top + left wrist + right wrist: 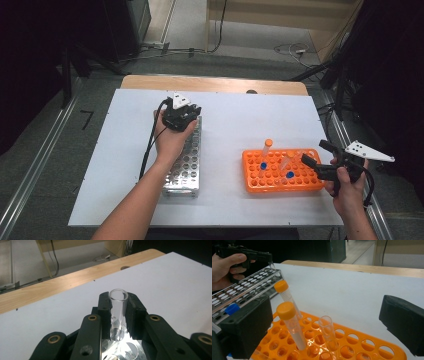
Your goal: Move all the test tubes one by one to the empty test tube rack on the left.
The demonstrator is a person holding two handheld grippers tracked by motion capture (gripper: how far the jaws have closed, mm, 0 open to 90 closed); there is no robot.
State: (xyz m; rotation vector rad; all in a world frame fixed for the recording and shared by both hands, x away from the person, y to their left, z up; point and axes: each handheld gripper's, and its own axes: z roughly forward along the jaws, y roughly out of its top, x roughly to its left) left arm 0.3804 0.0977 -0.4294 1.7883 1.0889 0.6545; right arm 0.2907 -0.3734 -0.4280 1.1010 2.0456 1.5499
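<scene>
My left gripper (119,315) clenched a clear glass tube (118,312) upright over the far end of the metal rack (186,162) on the white table (240,115). My right gripper (316,155) hung with jaws apart beside the orange rack (300,184), where orange-capped tubes (289,322) and an uncapped one (328,332) crowded its near holes.

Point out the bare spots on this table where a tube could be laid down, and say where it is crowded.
Free: the white board between the metal rack and the orange rack, the far strip toward the wooden edge, and the near edge in front of the orange rack. Crowded: over the metal rack, where the left gripper holds a clear tube.
</scene>
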